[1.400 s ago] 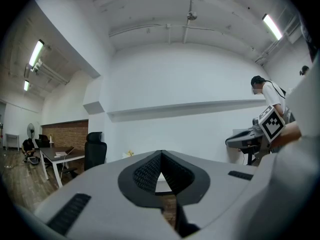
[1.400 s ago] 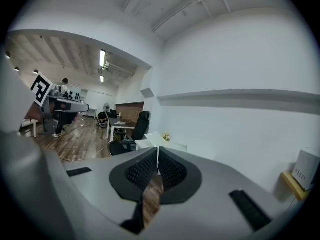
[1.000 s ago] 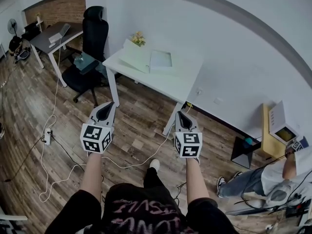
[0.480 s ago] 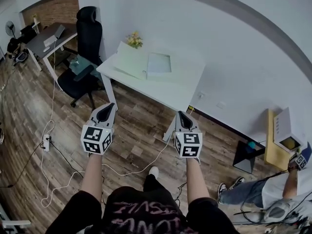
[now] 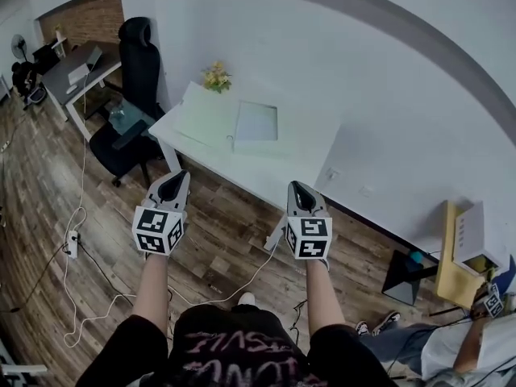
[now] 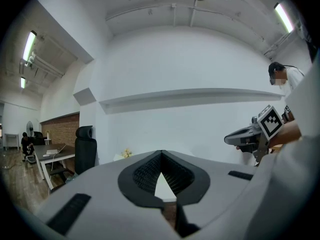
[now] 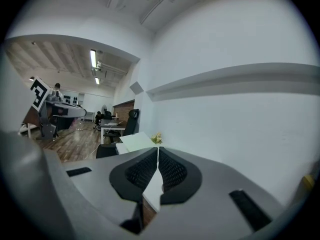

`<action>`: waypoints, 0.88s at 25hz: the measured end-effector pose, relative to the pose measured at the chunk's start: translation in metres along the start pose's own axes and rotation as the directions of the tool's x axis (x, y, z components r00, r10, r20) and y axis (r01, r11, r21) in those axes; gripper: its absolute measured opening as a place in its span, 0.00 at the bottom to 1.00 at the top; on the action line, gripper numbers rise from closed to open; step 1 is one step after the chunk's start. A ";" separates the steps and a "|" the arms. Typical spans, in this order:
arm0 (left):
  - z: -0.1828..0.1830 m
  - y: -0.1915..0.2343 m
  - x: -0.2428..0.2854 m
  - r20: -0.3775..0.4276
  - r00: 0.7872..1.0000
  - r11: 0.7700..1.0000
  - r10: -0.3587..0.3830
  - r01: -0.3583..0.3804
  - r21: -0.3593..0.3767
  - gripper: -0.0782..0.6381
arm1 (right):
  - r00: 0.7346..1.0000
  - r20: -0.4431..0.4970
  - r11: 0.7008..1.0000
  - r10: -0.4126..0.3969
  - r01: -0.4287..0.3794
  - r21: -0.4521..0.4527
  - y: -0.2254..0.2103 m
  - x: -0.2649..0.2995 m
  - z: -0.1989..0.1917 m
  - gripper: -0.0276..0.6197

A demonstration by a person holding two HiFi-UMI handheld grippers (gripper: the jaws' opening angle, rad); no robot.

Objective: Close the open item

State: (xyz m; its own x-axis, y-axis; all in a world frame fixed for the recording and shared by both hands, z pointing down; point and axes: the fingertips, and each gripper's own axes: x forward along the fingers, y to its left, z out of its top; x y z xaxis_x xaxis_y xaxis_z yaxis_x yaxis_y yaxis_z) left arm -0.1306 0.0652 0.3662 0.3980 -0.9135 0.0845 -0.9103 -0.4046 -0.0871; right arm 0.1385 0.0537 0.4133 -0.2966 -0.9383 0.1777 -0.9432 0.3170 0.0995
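Note:
A flat white item lies open on the white table (image 5: pixel 278 164), its lid (image 5: pixel 205 118) raised at the left and its base (image 5: pixel 256 122) flat at the right. Both grippers hang over the wooden floor, short of the table and pointing at it. My left gripper (image 5: pixel 173 176) is shut with nothing in it. My right gripper (image 5: pixel 296 187) is shut and empty too, close to the table's near edge. In the left gripper view the left gripper (image 6: pixel 161 152) has its jaws together and the right gripper (image 6: pixel 249 135) shows at the right. In the right gripper view the right gripper (image 7: pixel 158 148) frames the table (image 7: pixel 134 142).
A small bunch of yellow flowers (image 5: pixel 214 76) stands at the table's back left corner. A black office chair (image 5: pixel 133 71) sits left of the table, with another desk (image 5: pixel 72 63) behind it. White cables (image 5: pixel 81 216) trail over the floor. A person (image 5: pixel 476 345) crouches at the lower right by a yellow cabinet (image 5: pixel 451 252).
The table and the open item have come nearer to the grippers. The person at the lower right has slid toward the frame's edge. Both grippers stay shut.

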 end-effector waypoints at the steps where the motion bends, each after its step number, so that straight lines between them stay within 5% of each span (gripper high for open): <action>1: 0.002 0.000 0.006 0.001 1.000 1.000 0.003 -0.003 0.002 0.13 | 1.000 0.002 1.000 0.003 -0.003 0.001 -0.005 0.006 0.003 0.08; 22: -0.008 0.042 0.118 -0.018 1.000 1.000 0.012 -0.012 0.001 0.13 | 1.000 -0.012 1.000 0.009 -0.009 0.009 -0.050 0.121 0.001 0.08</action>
State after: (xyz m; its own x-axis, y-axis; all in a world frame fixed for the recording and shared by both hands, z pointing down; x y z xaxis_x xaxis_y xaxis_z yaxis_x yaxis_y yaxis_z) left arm -0.1232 -0.0592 0.3803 0.3848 -0.9174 0.1013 -0.9150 -0.3935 -0.0887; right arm 0.1498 -0.0759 0.4285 -0.3031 -0.9338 0.1900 -0.9418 0.3239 0.0894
